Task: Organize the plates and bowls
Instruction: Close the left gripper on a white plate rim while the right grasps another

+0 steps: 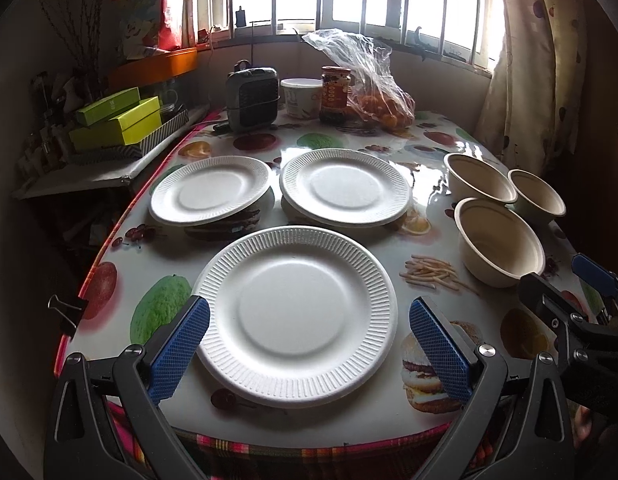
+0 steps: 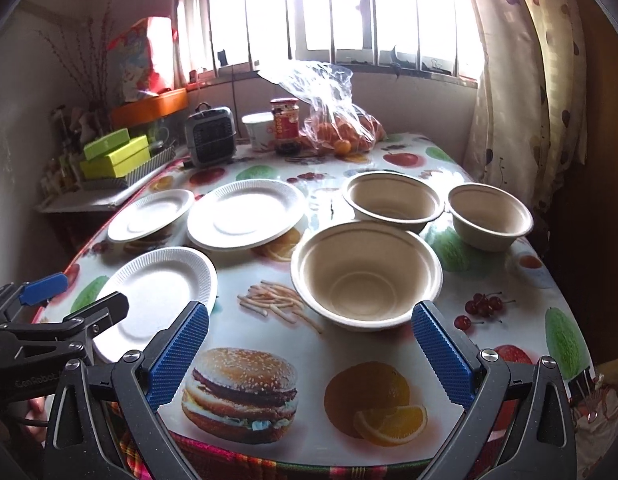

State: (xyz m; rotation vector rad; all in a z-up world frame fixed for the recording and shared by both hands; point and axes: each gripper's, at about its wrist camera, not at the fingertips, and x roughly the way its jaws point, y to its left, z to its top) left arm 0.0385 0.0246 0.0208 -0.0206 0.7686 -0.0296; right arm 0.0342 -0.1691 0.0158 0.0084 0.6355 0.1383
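My left tongs (image 1: 309, 344) gape wide around the nearest white plate (image 1: 295, 328) without touching it, my right tongs (image 2: 309, 348) gape empty before the nearest bowl (image 2: 367, 274), both on the fruit-patterned desk (image 2: 509, 280).

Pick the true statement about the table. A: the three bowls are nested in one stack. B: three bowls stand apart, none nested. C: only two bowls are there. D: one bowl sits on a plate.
B: the right wrist view shows the near bowl, the middle bowl and the far-right bowl each standing directly on the tablecloth, all upright and empty.
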